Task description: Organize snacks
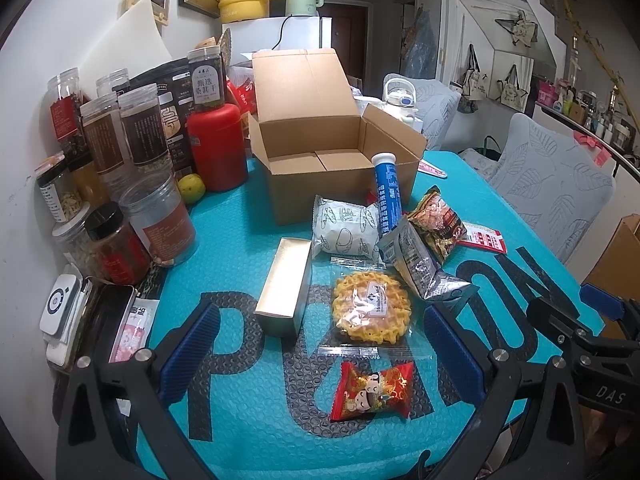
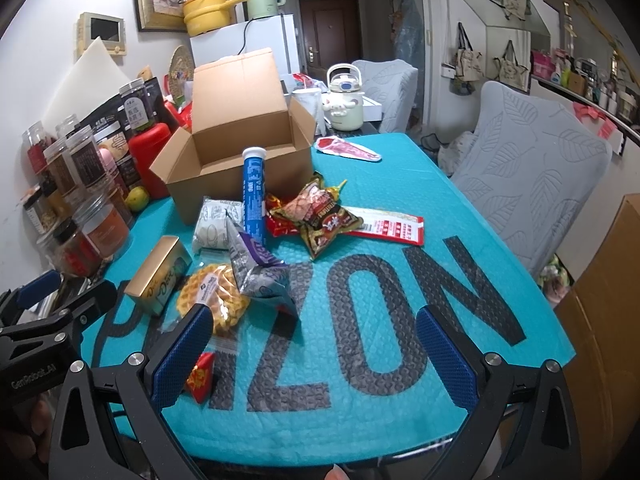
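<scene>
An open, empty cardboard box (image 1: 344,184) (image 2: 208,184) stands at the back of the teal mat. A blue tube (image 1: 387,194) (image 2: 253,196) leans on its front wall. Before it lie a white bun pack (image 1: 346,226), a gold carton (image 1: 285,290) (image 2: 158,276), a wrapped round waffle (image 1: 372,310) (image 2: 218,296), a silver pouch (image 1: 420,264) (image 2: 260,268), a brown snack bag (image 1: 436,220) (image 2: 320,220) and a red candy (image 1: 372,392) (image 2: 200,376). My left gripper (image 1: 320,352) hovers open near the waffle and candy. My right gripper (image 2: 316,356) is open over bare mat.
Jars and a red canister (image 1: 218,148) crowd the table's left side by the wall. A flat red-and-white packet (image 2: 386,226) lies right of the snacks, another (image 2: 346,149) by the box. Grey-covered chairs (image 2: 528,176) stand along the right edge.
</scene>
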